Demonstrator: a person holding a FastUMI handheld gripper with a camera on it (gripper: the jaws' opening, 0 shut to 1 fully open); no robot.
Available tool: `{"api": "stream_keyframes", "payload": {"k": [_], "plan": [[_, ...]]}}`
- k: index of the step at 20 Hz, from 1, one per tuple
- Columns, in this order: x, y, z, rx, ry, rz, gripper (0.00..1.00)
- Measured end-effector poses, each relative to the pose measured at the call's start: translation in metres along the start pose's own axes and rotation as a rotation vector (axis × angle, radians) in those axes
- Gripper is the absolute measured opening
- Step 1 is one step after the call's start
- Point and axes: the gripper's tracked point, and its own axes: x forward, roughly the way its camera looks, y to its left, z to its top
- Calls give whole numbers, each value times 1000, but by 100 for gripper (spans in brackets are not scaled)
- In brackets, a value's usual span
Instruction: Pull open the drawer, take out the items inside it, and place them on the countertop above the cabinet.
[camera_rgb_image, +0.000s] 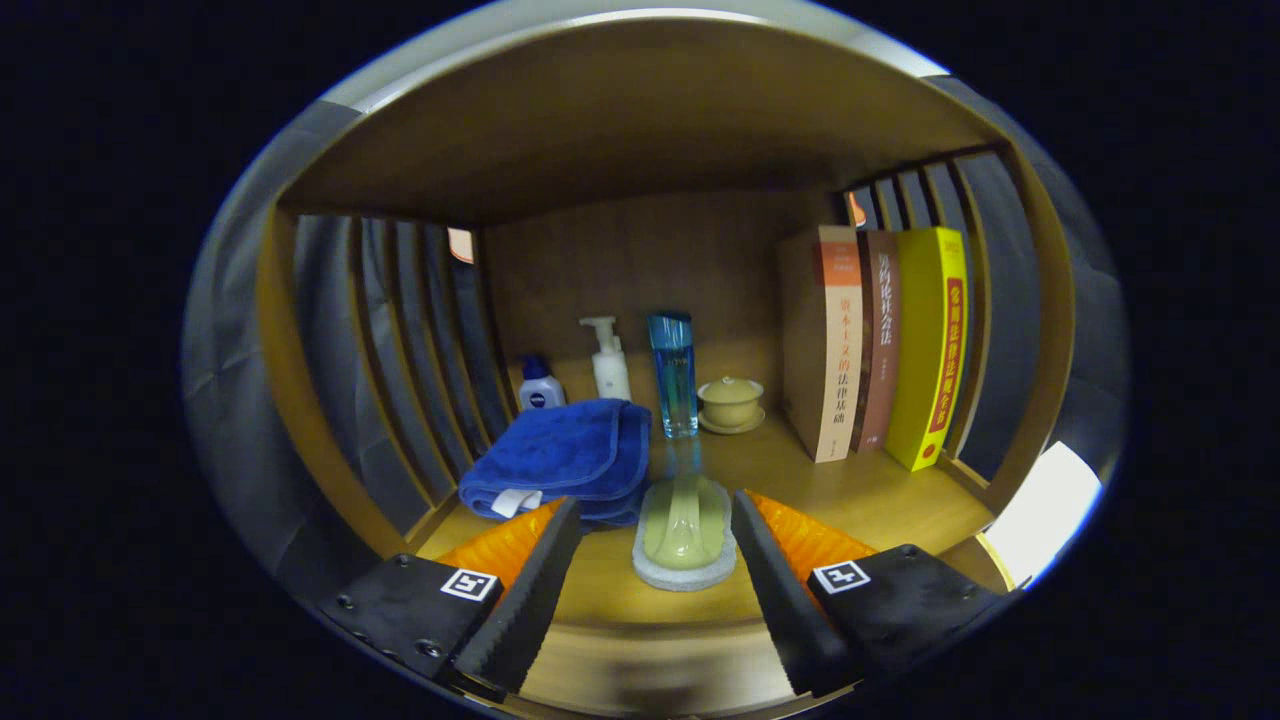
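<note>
My gripper (655, 525) is open above the wooden countertop (860, 490). Between its fingers, near the front edge, lies a pale green scrubber with a handle on a white sponge base (684, 533); neither finger touches it. A folded blue towel (565, 455) rests just ahead of the left finger. The drawer is hidden from this view.
At the back stand a small blue-capped bottle (540, 386), a white pump bottle (608, 360), a tall clear blue bottle (674, 375) and a lidded ceramic cup on a saucer (731, 403). Three upright books (875, 345) stand at the right. Slatted side walls and a wooden shelf overhead enclose the space.
</note>
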Motion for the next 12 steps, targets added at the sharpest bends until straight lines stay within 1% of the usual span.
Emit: {"api": "stream_keyframes", "payload": {"k": [3,5,9,12], "plan": [[-43,17,17,-11,-79,48,99],[-76,26,16,-14,-119,74,99],[-135,31,-8,-9,-177,70,98],[-177,33,-39,-6,-181,57,98]]}}
